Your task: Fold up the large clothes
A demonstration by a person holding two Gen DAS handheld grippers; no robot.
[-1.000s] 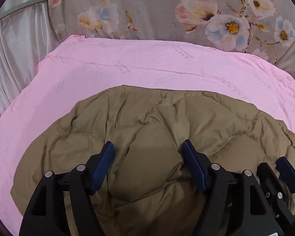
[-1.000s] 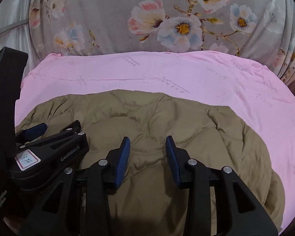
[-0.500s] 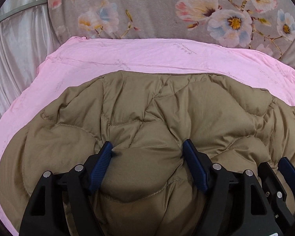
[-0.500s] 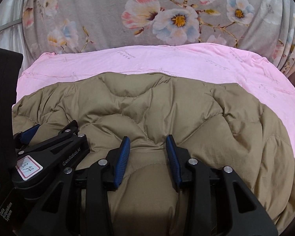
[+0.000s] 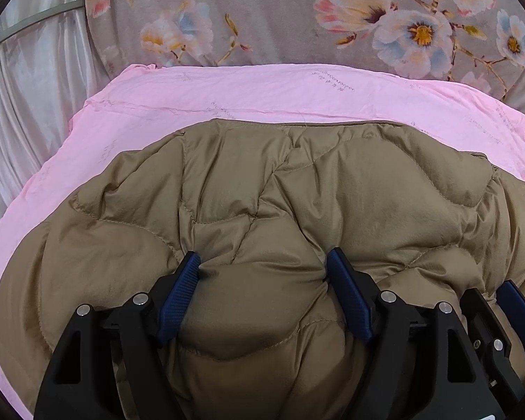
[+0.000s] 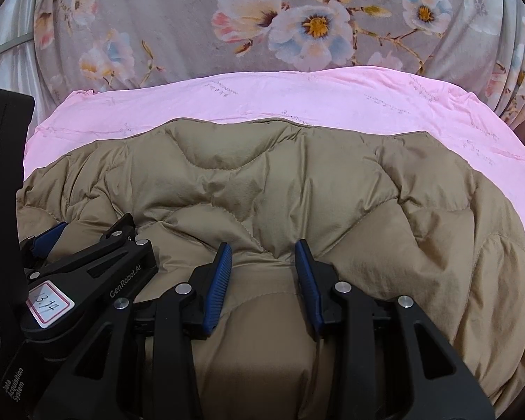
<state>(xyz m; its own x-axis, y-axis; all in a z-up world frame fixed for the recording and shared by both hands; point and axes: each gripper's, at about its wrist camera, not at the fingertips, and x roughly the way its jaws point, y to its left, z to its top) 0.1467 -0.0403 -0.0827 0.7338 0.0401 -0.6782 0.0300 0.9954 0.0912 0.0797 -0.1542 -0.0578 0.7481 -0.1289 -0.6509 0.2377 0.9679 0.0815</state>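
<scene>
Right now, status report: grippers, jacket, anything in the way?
Left gripper and right gripper each pinching a puffy fold. Tan jacket bunched on pink sheet. Nothing in the way.

Both wrist views look steeply down, close over the same tan jacket on pink sheet.

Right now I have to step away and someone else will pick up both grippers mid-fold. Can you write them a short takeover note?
Left gripper: jaws wide, pads pressed into a thick puffed bunch of the tan quilted jacket.
Right gripper: jaws narrower, clamped on a fold of the same jacket, close beside the left gripper.
Jacket: lies on the pink sheet, its far edge running straight across near the floral cushion.
Done: the near part appears carried over toward the far edge.
Left: lay that part down, release both grips, then press flat and check the edges line up; sleeves cannot be seen from here.
</scene>
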